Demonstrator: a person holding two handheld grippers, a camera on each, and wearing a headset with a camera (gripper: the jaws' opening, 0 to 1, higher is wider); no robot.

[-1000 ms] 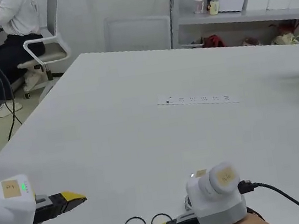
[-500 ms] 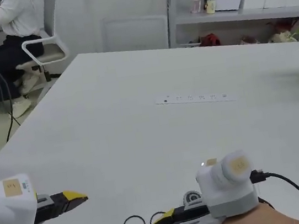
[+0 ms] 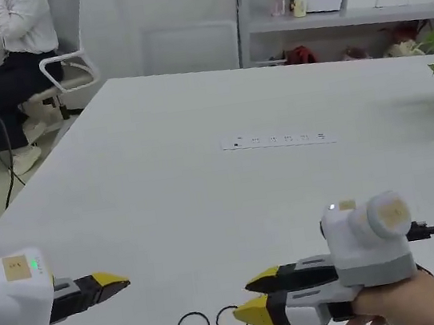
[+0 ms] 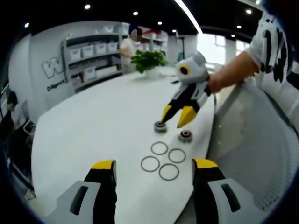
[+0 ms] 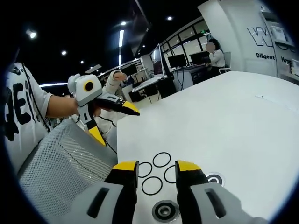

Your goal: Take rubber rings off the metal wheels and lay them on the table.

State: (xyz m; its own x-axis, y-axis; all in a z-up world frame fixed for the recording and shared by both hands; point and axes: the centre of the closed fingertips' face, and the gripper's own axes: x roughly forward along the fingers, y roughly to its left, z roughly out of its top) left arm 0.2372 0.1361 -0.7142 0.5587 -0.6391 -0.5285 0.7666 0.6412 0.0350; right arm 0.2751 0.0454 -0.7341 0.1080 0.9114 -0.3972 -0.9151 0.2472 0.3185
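Logged 4 rubber rings lying flat on table, in a tight cluster, none overlapping, close to the person's edge. Logged 2 metal wheels just beyond the rings, side by side, not touching. Couldn't tell whether any rubber was left on either wheel, too small.

Found R gripper w/ jaws parted a little, pinching nothing, tips hovering just above the wheels; in left gripper view, tips right by one wheel. Found L gripper spread wide, empty, low at table edge on the near side of the rings, apart from the wheels.

Judged step: going in for next ring, if any left.

Risks as judged:
- Closing R jaws on metal instead of rubber: slip, wheel skidding or rolling toward edge.
- No hold on wheel by L gripper: lifting whole wheel w/ the ring instead of peeling it.
- Coming down off-centre: knocking wheel into laid rings, scattering them.
- Stretching ring too far: could snap off jaws and fly off table.
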